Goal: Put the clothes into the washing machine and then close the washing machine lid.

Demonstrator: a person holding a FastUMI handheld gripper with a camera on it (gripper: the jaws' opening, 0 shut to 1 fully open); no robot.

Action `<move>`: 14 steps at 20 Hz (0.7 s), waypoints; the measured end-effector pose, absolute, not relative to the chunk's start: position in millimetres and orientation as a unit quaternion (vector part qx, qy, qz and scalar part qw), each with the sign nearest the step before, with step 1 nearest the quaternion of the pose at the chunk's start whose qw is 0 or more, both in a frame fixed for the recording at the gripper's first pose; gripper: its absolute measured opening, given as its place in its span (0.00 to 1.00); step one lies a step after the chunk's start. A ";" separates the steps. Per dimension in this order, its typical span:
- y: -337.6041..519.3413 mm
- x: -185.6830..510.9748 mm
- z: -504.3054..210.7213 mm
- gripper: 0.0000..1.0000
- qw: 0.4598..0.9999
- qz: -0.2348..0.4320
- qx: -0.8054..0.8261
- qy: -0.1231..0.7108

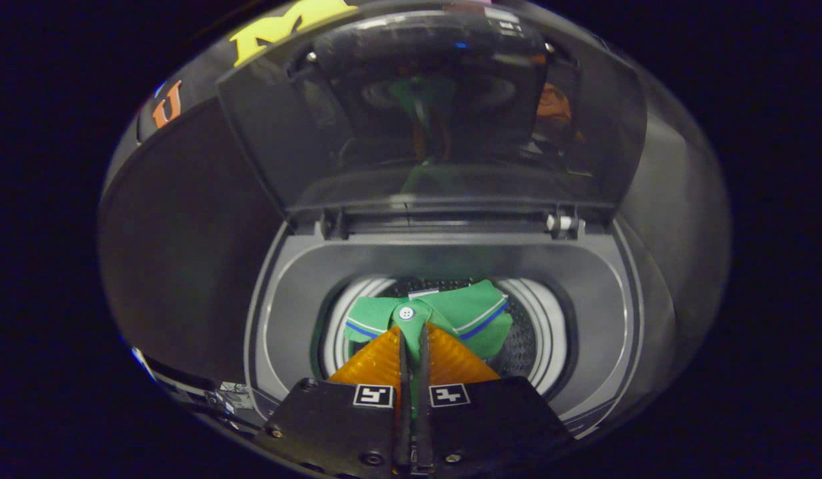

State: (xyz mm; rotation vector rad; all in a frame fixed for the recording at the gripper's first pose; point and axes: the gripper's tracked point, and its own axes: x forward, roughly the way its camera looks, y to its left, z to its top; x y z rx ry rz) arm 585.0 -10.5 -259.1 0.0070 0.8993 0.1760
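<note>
Two fingers [412, 346] clamp a green shirt [450, 316] over the washing machine [291, 313] drum.

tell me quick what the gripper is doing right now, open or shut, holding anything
Gripper: shut on the green shirt, both fingers pinching it near the collar button, held over the open drum of the washing machine.

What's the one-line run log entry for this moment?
gripper: shut on green shirt | shirt: above drum opening | lid: open | next: release shirt
</note>
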 end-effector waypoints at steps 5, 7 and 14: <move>-17.4 577.5 -307.6 0.07 0.870 0.047 0.027 0.490; -21.9 571.2 -321.0 0.07 0.862 0.033 0.032 0.504; -26.8 563.0 -335.9 0.10 0.852 0.018 0.024 0.523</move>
